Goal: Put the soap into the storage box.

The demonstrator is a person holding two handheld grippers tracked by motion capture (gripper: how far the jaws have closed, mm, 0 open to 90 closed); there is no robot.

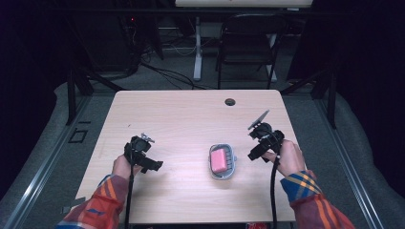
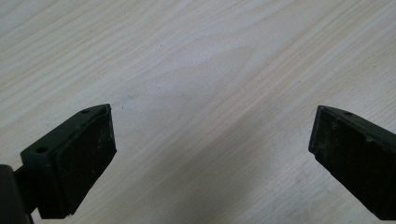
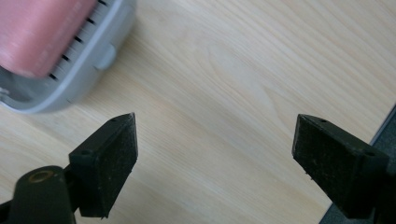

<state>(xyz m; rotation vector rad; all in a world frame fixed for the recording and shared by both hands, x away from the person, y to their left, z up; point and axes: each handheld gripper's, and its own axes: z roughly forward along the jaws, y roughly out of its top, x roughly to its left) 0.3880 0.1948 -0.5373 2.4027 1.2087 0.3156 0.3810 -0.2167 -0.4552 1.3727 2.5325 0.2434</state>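
Observation:
A pink soap bar (image 1: 219, 161) lies in a grey slotted soap dish (image 1: 223, 173) on the wooden table (image 1: 191, 114), right of centre. In the right gripper view the soap bar (image 3: 37, 32) and dish (image 3: 93, 56) sit at the upper left. My right gripper (image 1: 254, 155) hovers just right of the dish, open, nothing between its fingers (image 3: 109, 161). My left gripper (image 1: 154, 165) rests low over bare wood at the left, open and empty, its pads (image 2: 88, 158) wide apart.
The table's right edge (image 3: 380, 128) runs close beside the right gripper. A round cable hole (image 1: 230, 102) sits near the far edge. A black chair (image 1: 248, 43) and a desk leg (image 1: 197, 47) stand on the floor beyond the table.

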